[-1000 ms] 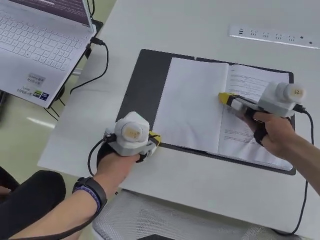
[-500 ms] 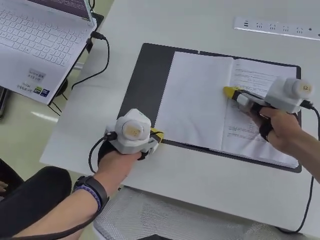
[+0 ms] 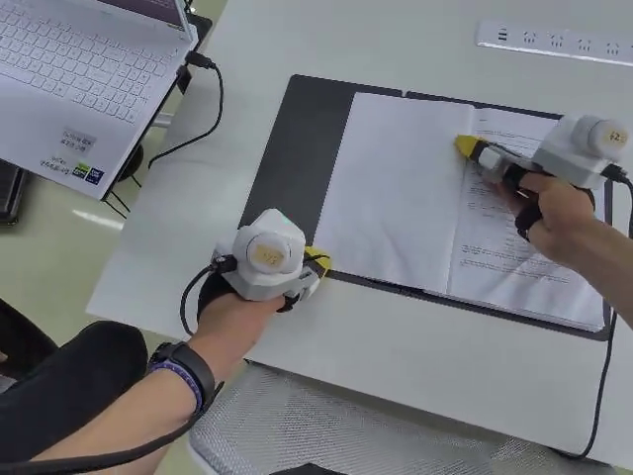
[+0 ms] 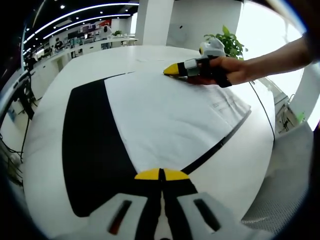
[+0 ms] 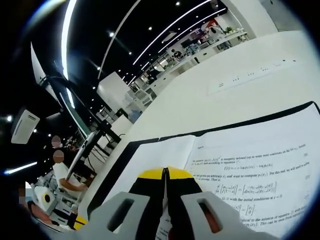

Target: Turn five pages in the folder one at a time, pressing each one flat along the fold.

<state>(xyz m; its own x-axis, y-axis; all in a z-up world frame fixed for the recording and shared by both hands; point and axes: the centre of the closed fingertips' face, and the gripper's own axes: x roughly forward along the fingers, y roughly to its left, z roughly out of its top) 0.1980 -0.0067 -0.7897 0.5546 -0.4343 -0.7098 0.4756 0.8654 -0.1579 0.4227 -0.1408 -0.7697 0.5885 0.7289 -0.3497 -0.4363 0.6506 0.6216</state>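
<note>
My left gripper (image 4: 161,174) has its yellow-tipped jaws closed tight against each other with nothing between them. They rest at the near edge of the folder (image 3: 297,148), which lies open and flat on the white table (image 3: 396,356). Just ahead of these jaws the black inner cover meets the bottom corner of the blank page (image 3: 396,188), and that page stretches away from the tips, lying flat. My right gripper (image 5: 165,174) is at the far side of that sheet, jaws likewise drawn together and holding nothing. Its tips are down on the paper at the fold, with the blank page to the left of the jaws and the printed page (image 5: 260,165) to the right. Beyond the right jaws a power strip (image 3: 554,42) lies on the table, well apart from the folder. A laptop (image 3: 79,89) sits off to the left of the left jaws.
</note>
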